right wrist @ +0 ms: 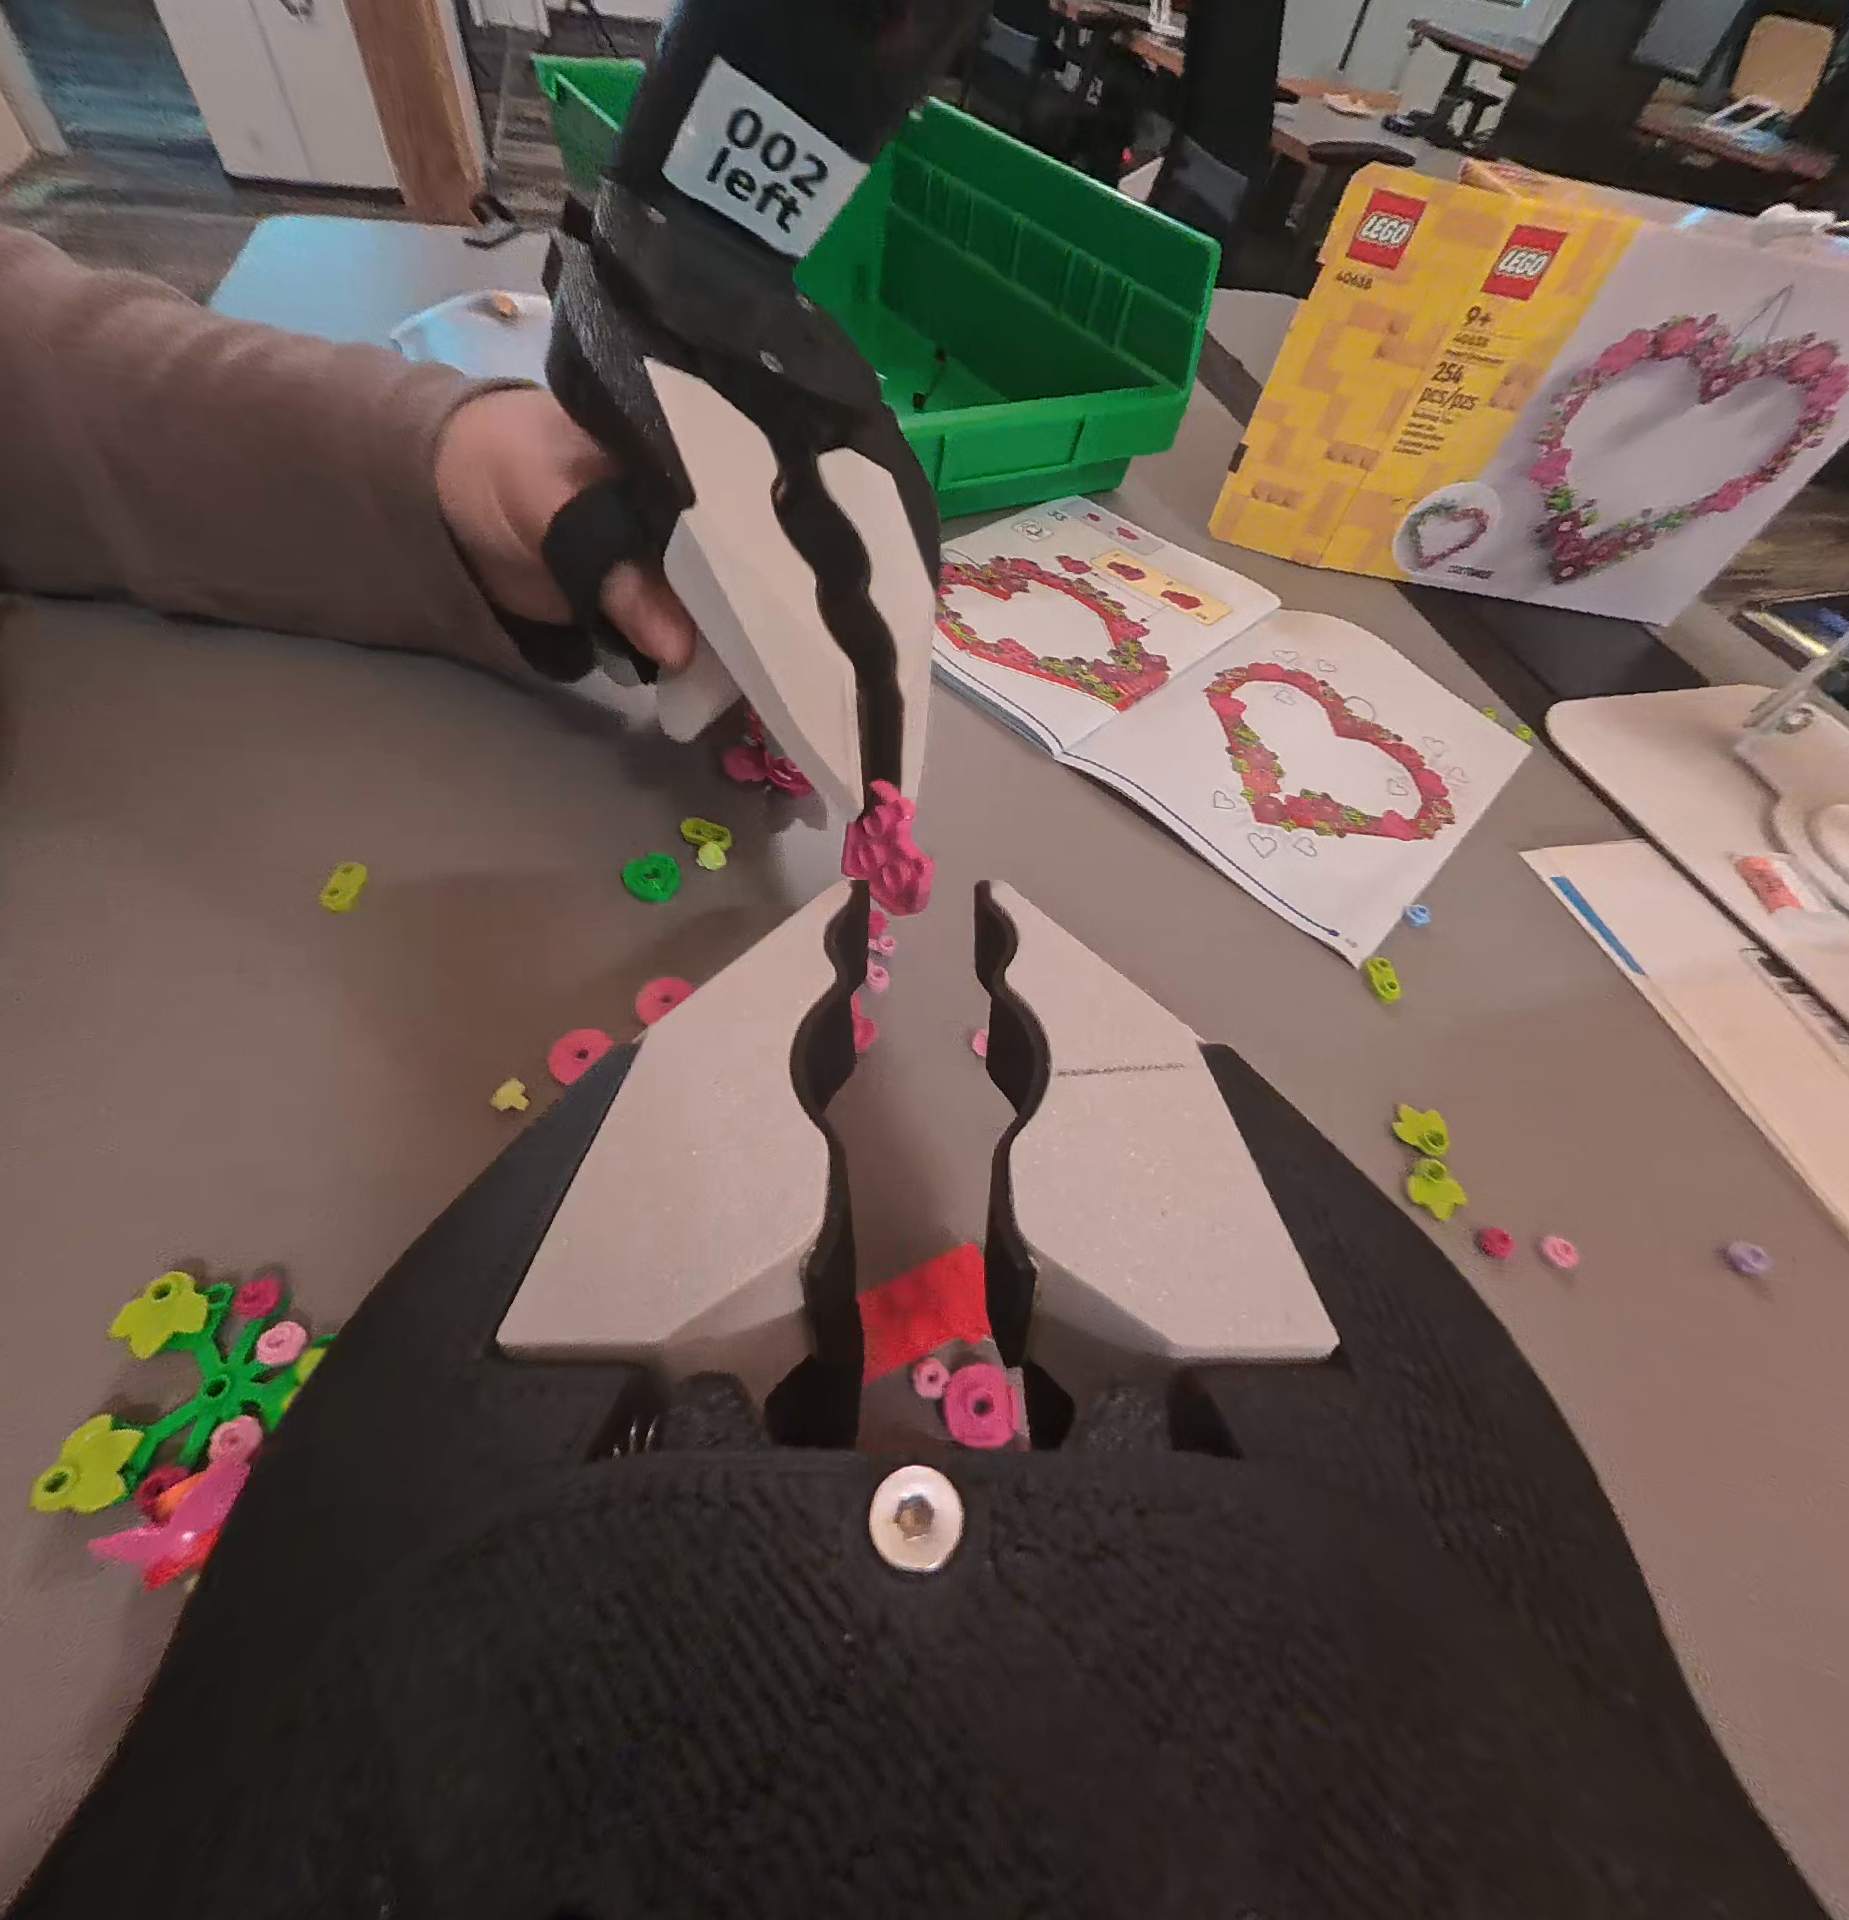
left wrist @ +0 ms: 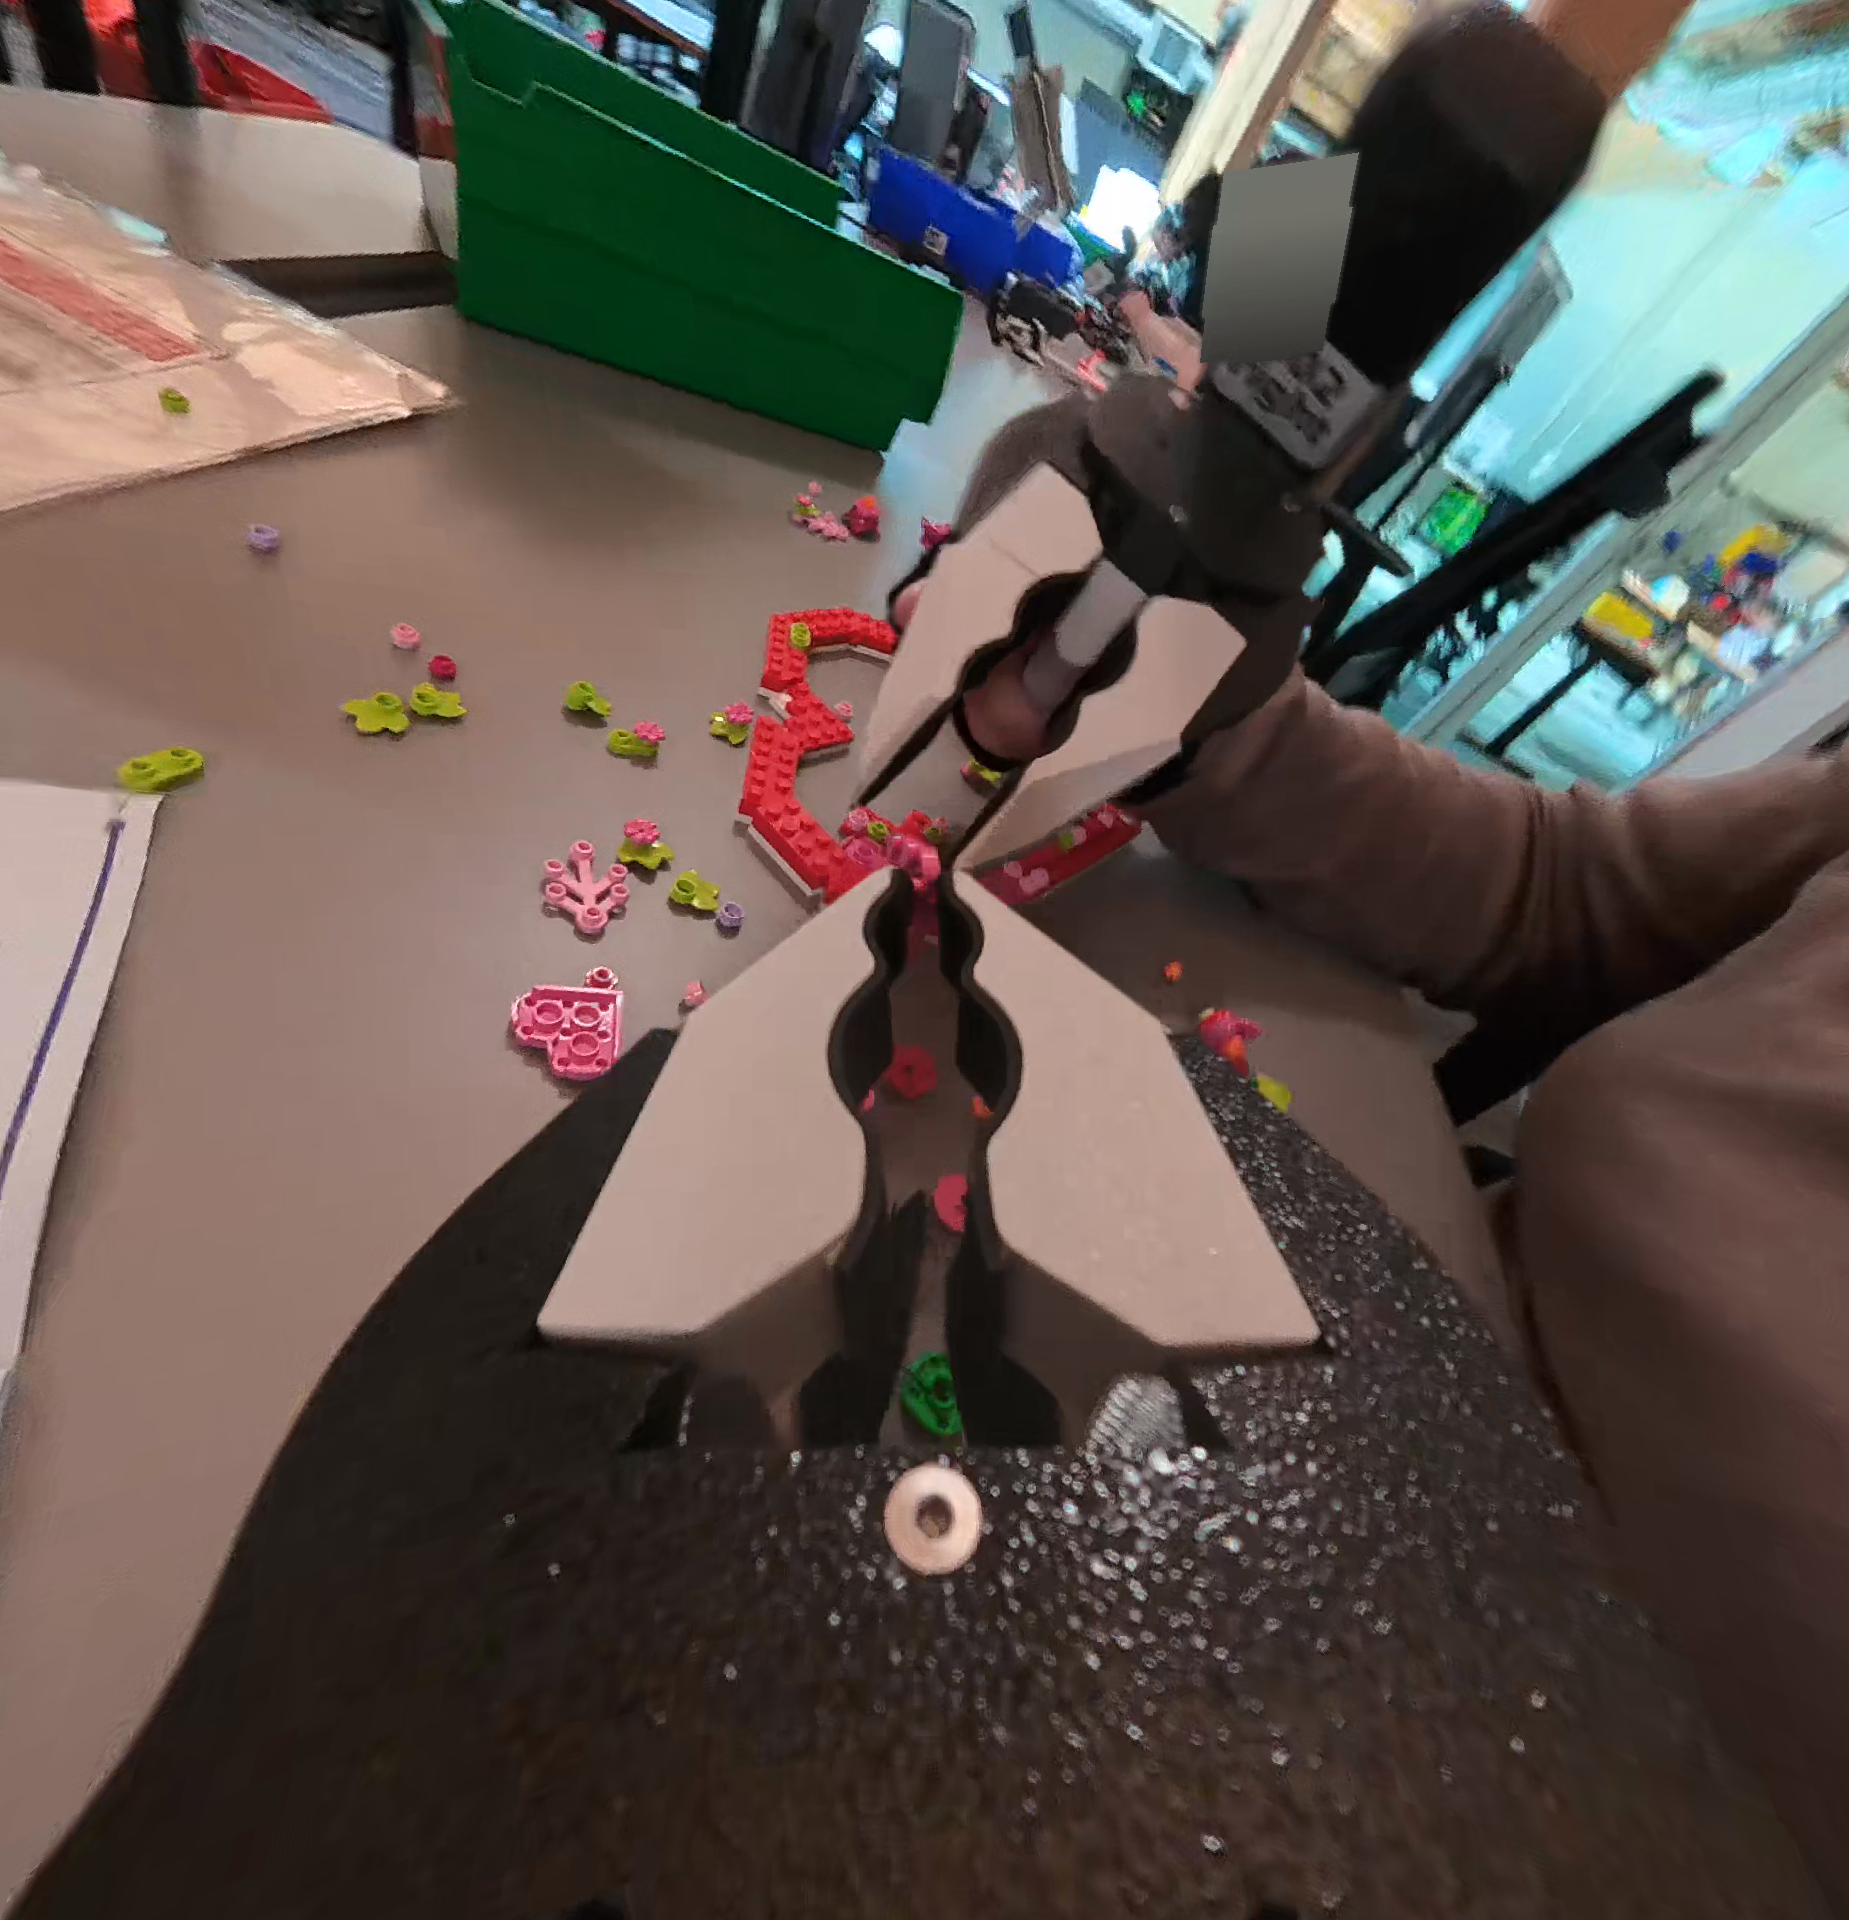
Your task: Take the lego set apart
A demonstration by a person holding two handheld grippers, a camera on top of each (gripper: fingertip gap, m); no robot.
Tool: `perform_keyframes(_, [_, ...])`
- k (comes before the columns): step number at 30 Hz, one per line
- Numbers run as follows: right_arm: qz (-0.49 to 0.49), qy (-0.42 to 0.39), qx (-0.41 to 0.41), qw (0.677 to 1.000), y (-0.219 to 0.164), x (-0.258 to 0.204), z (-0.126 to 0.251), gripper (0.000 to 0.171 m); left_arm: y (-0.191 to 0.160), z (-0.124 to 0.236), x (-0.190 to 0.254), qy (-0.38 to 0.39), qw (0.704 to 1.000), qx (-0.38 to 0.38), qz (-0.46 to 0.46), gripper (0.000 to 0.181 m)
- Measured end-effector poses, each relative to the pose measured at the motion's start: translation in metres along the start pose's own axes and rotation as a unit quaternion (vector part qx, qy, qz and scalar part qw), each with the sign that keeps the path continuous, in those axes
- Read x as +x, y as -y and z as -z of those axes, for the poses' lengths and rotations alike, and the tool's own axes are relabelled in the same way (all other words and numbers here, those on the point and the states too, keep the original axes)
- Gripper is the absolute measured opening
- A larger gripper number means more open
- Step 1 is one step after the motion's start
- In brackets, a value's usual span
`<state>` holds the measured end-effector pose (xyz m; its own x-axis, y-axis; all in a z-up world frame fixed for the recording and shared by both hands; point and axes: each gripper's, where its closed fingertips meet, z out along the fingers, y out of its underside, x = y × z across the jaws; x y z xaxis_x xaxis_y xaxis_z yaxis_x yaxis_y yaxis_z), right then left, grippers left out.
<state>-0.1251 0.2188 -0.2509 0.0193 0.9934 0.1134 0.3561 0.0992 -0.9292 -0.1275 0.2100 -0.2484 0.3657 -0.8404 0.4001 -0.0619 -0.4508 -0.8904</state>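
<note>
Pulling a pink flower cluster apart between the two grippers

In the right wrist view, the left gripper [right wrist: 878,800] is coming down from the upper middle of the frame and pinching the pink flower cluster [right wrist: 889,847] at its tips, while the right gripper [right wrist: 915,894] is standing spread just below, one fingertip close beside the cluster and perhaps touching it. The red heart frame [left wrist: 795,758] is lying on the table [left wrist: 380,1039] at the centre of the left wrist view, with loose flowers and leaves around it. To do this well, I think the right gripper should be closing on the lower part only, then twisting gently, not pulling hard, so the small pieces are not flying away.
</note>
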Motion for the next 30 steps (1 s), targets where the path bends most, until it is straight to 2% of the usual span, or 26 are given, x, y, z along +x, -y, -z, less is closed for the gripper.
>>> perform_keyframes(5, [0.019,0.059,0.007,0.998,0.003,-0.021,0.001,0.016,-0.001,0.000,0.024,-0.027,0.986,-0.006,-0.166,0.002])
perform_keyframes(6, [0.037,0.060,0.004,0.998,0.003,-0.024,0.001,0.007,-0.001,0.001,0.027,-0.029,0.982,-0.002,-0.189,0.002])
perform_keyframes(7, [0.055,0.052,0.004,0.997,0.004,-0.024,0.002,0.005,0.000,0.001,0.028,-0.022,0.977,0.001,-0.211,0.002])
perform_keyframes(11, [0.074,0.005,0.018,0.997,0.018,-0.018,0.001,0.003,0.016,0.008,0.025,0.054,0.943,0.041,-0.327,0.002])
perform_keyframes(15, [0.099,-0.056,0.013,0.993,0.025,-0.010,-0.002,0.003,0.024,0.014,0.019,0.128,0.903,0.043,-0.407,0.002])
perform_keyframes(18, [0.142,-0.102,-0.001,0.985,0.026,-0.003,-0.002,0.004,0.027,0.013,0.016,0.151,0.897,0.042,-0.413,0.003])
perform_keyframes(21, [0.162,-0.110,-0.056,0.979,0.009,0.002,-0.005,0.004,0.019,0.009,0.005,0.141,0.925,0.022,-0.352,0.004])
perform_keyframes(23, [0.157,-0.094,-0.151,0.971,-0.024,0.005,-0.007,0.003,0.017,0.008,-0.011,0.164,0.939,0.015,-0.300,0.047])
perform_keyframes(24, [0.144,-0.082,-0.194,0.967,-0.041,0.005,-0.008,0.004,0.017,0.008,-0.016,0.172,0.942,0.020,-0.288,0.055])
perform_keyframes(27, [0.119,-0.078,-0.269,0.952,-0.072,0.008,-0.010,0.004,0.017,0.011,-0.024,0.189,0.943,0.032,-0.274,0.055])
perform_keyframes(30, [0.072,-0.075,-0.275,0.956,-0.075,0.009,-0.011,0.010,0.015,0.010,-0.029,0.202,0.939,0.028,-0.277,0.062])
